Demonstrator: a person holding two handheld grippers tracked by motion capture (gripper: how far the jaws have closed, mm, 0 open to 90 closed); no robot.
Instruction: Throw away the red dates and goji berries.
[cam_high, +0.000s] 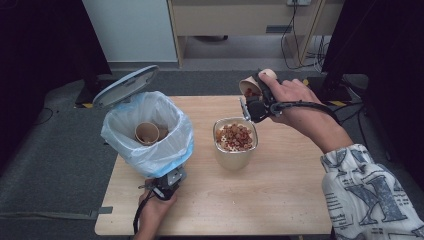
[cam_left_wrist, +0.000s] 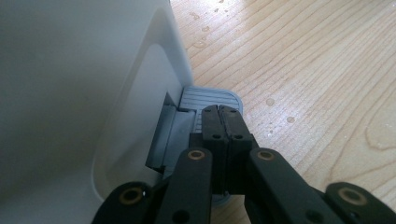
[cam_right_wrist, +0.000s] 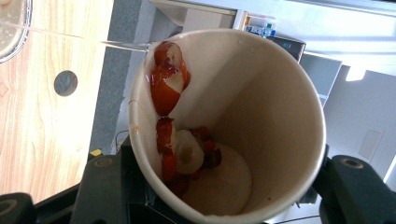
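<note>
Light, thin-walled tan paper cup (cam_right_wrist: 233, 126) with sticky red fruit slices (cam_right_wrist: 167, 84): crushable, clamped at mid-wall by right gripper (cam_high: 257, 97). Left gripper (cam_left_wrist: 219, 122), jaws together, pressing grey ribbed bin pedal (cam_left_wrist: 212, 99).

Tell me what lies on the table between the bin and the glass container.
Nothing: in the high view, bare wooden table separates the bag-lined bin from the glass container.

Dim, slightly soft high view with dark side edges; gripper views brighter, their near foreground blurred
</note>
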